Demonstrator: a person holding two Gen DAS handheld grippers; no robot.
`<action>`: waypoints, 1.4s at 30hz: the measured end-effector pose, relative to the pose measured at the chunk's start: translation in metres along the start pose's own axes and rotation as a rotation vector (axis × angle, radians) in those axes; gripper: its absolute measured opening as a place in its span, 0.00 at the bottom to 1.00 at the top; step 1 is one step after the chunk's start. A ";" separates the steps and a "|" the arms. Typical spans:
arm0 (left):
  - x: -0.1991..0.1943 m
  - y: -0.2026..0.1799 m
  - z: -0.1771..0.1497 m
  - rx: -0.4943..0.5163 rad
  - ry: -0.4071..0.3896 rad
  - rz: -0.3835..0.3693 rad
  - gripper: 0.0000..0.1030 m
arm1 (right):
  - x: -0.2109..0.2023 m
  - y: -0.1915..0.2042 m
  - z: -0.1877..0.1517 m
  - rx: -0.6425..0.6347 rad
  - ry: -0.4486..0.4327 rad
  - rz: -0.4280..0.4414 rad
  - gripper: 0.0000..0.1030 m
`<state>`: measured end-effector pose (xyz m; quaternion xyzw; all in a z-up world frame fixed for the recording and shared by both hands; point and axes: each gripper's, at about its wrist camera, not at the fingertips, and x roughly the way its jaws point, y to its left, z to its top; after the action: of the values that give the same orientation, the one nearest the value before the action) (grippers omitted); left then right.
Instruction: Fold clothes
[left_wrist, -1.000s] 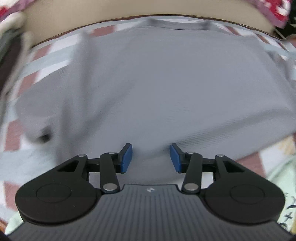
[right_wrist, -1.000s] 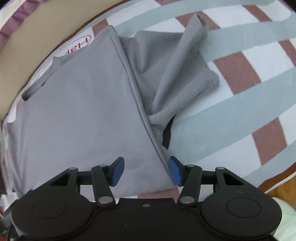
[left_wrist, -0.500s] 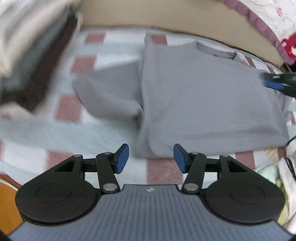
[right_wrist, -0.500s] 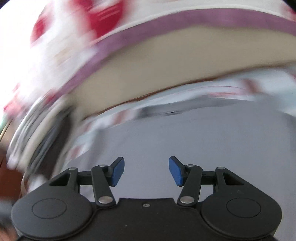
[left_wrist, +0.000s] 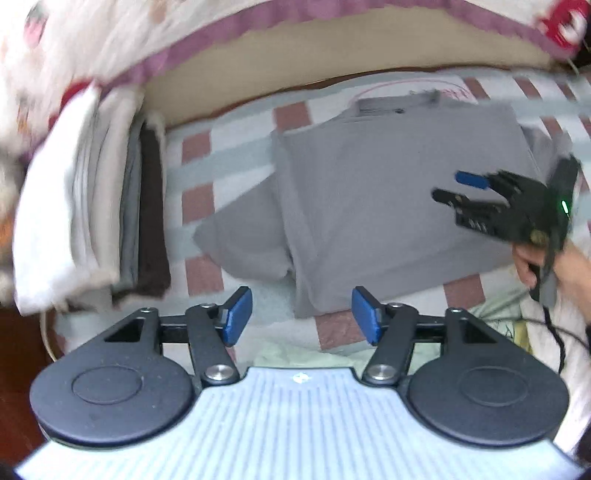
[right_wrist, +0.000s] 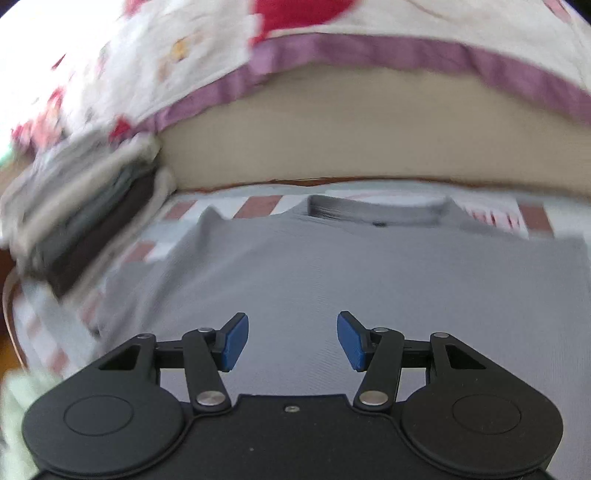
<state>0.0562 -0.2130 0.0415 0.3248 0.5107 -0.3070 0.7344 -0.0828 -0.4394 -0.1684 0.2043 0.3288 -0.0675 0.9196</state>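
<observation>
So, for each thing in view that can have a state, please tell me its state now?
left hand-held gripper: open, holding nothing, above the near edge of the bed.
right hand-held gripper: open, holding nothing, above the shirt.
grey shirt: lying flat on the checked sheet, one sleeve spread out to the side, not folded in.
stack of clothes: folded, piled beside the shirt.

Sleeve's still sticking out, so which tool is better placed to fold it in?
Probably left. The left tool is open, facing the loose sleeve just ahead; the right tool hovers over the shirt body's far side.
</observation>
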 end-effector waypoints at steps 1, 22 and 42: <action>0.001 -0.007 0.003 0.012 -0.001 0.006 0.60 | 0.000 -0.003 0.001 0.035 -0.008 0.008 0.57; 0.159 0.036 -0.089 -0.731 -0.269 -0.172 0.68 | -0.026 0.004 0.001 0.014 -0.107 -0.046 0.56; 0.256 0.045 -0.070 -0.700 -0.366 -0.115 0.06 | 0.010 -0.026 0.002 0.163 0.105 -0.066 0.57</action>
<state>0.1268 -0.1606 -0.2126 -0.0344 0.4624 -0.2078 0.8613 -0.0807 -0.4635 -0.1818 0.2707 0.3767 -0.1134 0.8786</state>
